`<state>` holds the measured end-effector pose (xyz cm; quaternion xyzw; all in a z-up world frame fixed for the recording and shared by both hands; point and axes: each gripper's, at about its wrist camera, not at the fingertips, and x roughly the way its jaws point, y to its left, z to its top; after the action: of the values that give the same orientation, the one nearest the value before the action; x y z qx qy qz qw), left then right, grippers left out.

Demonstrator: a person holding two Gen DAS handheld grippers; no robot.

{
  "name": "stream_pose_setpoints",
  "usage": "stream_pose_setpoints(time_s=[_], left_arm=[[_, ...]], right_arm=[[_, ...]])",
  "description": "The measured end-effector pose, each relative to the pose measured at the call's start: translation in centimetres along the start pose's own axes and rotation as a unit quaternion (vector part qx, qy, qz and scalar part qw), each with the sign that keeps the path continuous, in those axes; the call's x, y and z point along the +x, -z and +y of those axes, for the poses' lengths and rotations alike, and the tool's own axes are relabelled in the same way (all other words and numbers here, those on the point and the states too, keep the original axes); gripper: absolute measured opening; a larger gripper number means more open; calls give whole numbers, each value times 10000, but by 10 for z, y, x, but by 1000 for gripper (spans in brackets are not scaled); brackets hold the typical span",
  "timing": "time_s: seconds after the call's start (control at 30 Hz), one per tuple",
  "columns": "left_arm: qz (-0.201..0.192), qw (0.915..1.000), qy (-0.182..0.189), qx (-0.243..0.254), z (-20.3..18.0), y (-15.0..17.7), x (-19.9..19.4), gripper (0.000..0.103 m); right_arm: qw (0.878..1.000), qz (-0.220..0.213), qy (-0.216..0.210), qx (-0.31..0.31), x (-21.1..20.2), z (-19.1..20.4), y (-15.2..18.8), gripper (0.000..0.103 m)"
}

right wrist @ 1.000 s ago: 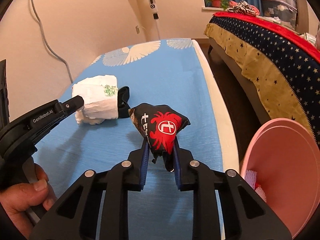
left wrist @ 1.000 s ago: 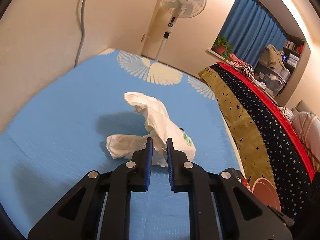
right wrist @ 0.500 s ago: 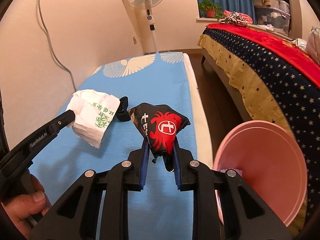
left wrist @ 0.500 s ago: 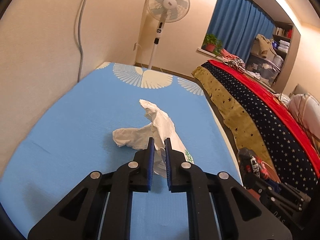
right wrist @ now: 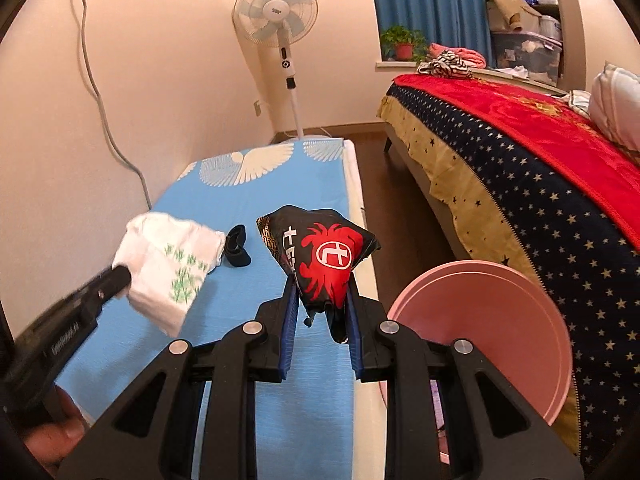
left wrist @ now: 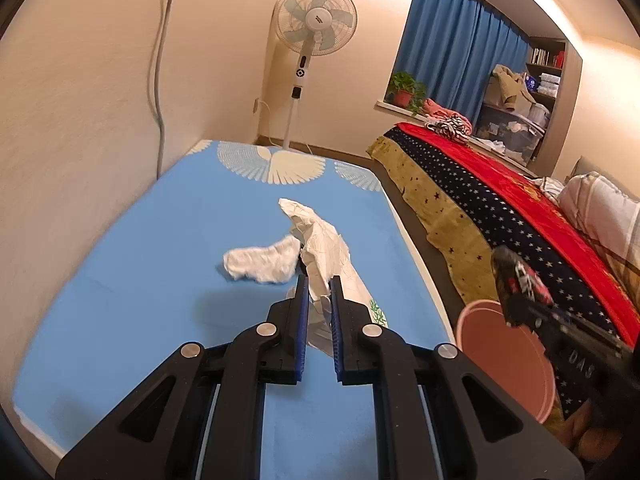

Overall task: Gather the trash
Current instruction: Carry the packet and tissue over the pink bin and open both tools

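My left gripper (left wrist: 319, 285) is shut on a white crumpled wrapper with green leaf print (left wrist: 324, 240) and holds it above the blue mat (left wrist: 140, 260); it also shows in the right wrist view (right wrist: 168, 268). A second crumpled white tissue (left wrist: 262, 262) lies on the mat to its left. My right gripper (right wrist: 322, 292) is shut on a black and red snack bag (right wrist: 324, 252), raised above the mat's right edge. A pink bin (right wrist: 488, 340) stands open on the floor to the right; it also shows in the left wrist view (left wrist: 504, 356).
A small black band (right wrist: 236, 246) lies on the mat. A standing fan (left wrist: 312, 40) is at the mat's far end. A bed with a red and starred navy blanket (right wrist: 540, 168) runs along the right. A wall is on the left.
Both grippers have lifted higher with their loads. The white wrapper hangs clear of the mat, apart from the tissue. The right gripper has shifted toward the pink bin.
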<state>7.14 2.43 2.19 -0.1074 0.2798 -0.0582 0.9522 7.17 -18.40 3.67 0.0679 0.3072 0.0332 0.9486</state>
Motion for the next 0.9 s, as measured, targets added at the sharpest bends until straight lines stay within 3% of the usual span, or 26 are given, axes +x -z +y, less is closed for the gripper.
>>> stream_pose_setpoints(time_s=[0.27,0.9], left_arm=[[109,9997,175,141,-20,23,-6,10],[-16,9966,648,504,-62,28,-1,10]], right_arm=[[9999,-82,51,73,-16,-10,0,23],[9979,-79,515,388,-17,-51,0,23]])
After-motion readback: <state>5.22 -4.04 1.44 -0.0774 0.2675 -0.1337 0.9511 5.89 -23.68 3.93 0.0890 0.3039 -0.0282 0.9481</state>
